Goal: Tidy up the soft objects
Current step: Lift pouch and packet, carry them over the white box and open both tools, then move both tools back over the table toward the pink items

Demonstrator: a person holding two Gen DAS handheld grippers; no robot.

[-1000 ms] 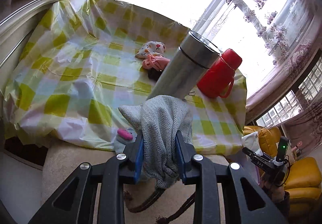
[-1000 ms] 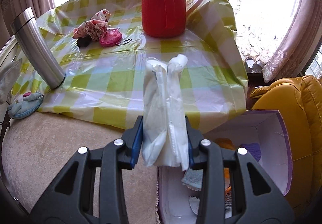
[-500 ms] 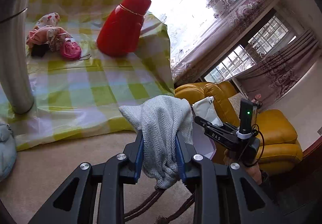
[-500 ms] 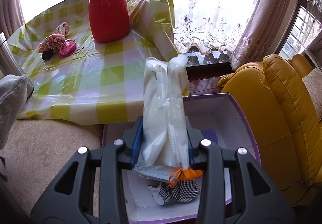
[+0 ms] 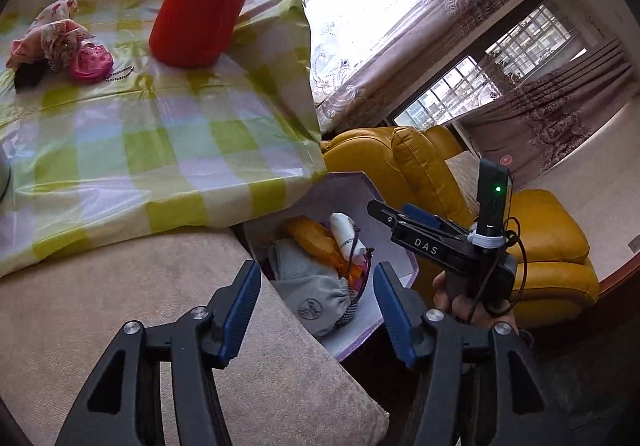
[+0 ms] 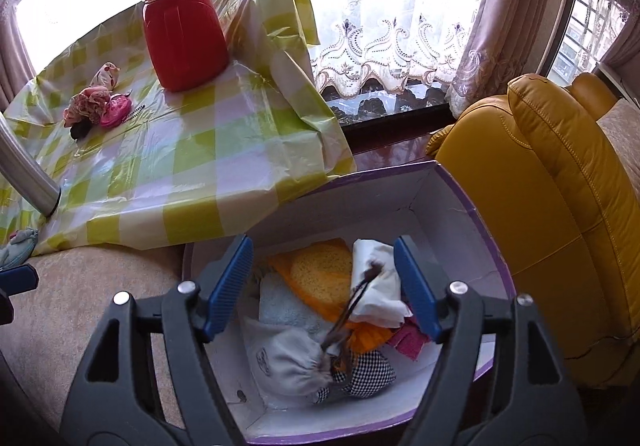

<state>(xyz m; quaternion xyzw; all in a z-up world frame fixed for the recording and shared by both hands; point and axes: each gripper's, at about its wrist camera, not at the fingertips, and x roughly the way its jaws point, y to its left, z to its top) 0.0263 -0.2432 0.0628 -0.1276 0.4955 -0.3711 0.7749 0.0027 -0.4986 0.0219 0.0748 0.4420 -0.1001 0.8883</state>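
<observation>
A purple-rimmed white box (image 6: 460, 185) stands beside the table and holds soft things: a grey drawstring pouch (image 6: 284, 358), a white plastic-wrapped pack (image 6: 376, 286), an orange sponge cloth (image 6: 320, 274) and a checked cloth (image 6: 368, 370). My right gripper (image 6: 324, 286) is open and empty above the box. My left gripper (image 5: 316, 306) is open and empty over the box's near side (image 5: 352, 342), above the grey pouch (image 5: 316, 298). The right gripper (image 5: 400, 217) shows in the left wrist view. On the table lie a floral scrunchie bundle (image 6: 86, 105) and a pink coin purse (image 6: 116, 111).
A red thermos jug (image 6: 184, 33) stands on the checked tablecloth (image 6: 180, 149). A steel flask (image 6: 24, 165) stands at the left. A blue plush item (image 6: 18, 248) lies on the beige cushion (image 6: 80, 306). A yellow leather armchair (image 6: 560, 205) is right of the box.
Both grippers moved right over the box and opened. The grey knitted cloth left my left gripper and the white pack left my right gripper; the pack now lies in the box.
</observation>
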